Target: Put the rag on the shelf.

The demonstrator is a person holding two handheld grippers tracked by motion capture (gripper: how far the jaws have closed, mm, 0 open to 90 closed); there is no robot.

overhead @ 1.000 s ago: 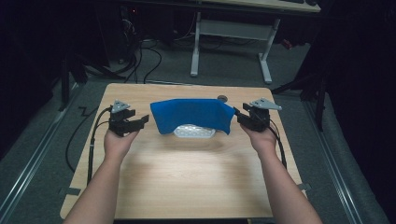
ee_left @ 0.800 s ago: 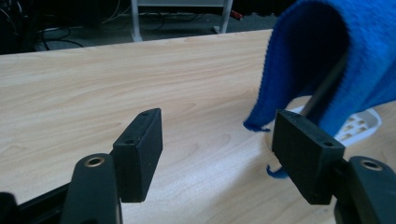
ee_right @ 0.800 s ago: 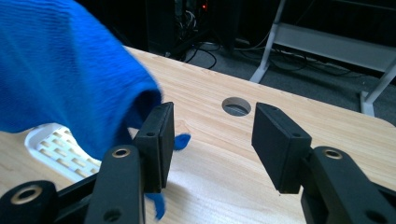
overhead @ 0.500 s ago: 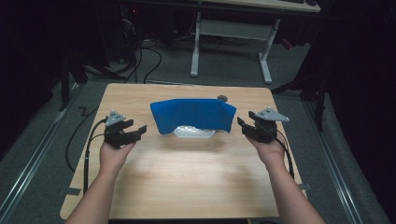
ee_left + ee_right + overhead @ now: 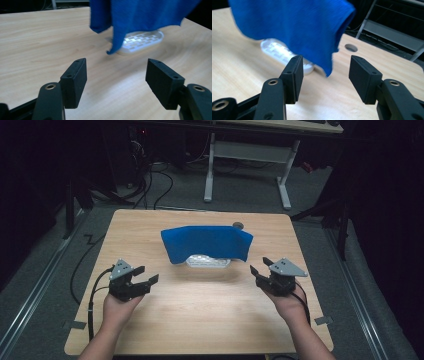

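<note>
- Left claw point(image 5: 147, 275): jaws spread with nothing between them, held over bare table point(image 5: 210, 320) on the near left, well apart from the cloth.
- Blue cloth point(image 5: 207, 244): it lies draped over a white slatted oval object point(image 5: 209, 262) in the middle of the table, hanging down all round so that just the object's near edge peeks out. In the left gripper view, one corner of the cloth point(image 5: 117, 42) droops to the table just beside that edge.
- Right claw point(image 5: 261, 266): its jaws have just been opening and now stand spread and empty, near the cloth's right corner point(image 5: 329, 67) but not touching it.
- Step, as I judge it: the covering looks finished, with both claws free of the cloth. Any next move calls for keeping the jaws away from the hanging corners so the drape stays put.
</note>
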